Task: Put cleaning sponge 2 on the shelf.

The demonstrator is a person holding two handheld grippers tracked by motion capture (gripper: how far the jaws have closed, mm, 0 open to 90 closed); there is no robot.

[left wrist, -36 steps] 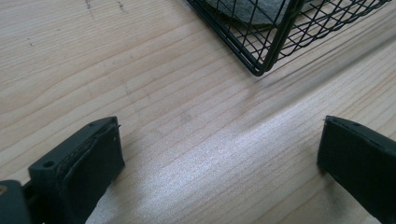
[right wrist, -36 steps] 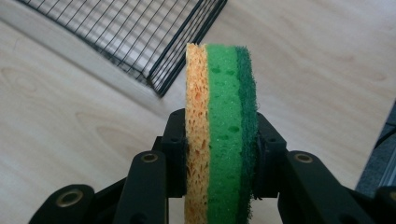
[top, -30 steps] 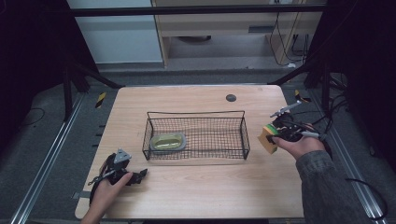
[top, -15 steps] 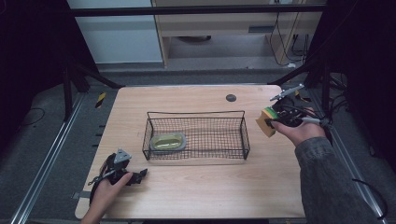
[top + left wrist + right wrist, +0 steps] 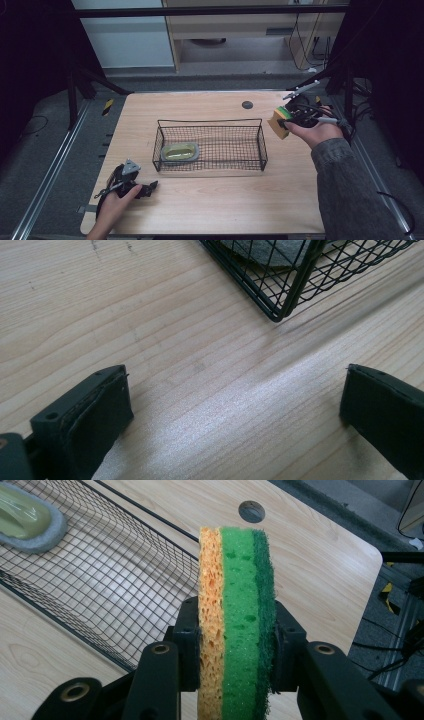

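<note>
Sponge [image 5: 235,620] (light, soft, compressible) is pinched across its flat faces by the right gripper [image 5: 232,652]; left gripper [image 5: 235,420] rests spread near the basket [image 5: 210,150].

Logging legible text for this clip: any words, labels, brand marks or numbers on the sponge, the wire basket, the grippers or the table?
None can be read.
sponge, held in the right gripper: plain orange and green layers, no print.
wire basket and the green item in it: no label visible.
left gripper jaws: plain black.
table: bare wood; the yellow-black striped marker beside it carries no letters.
</note>
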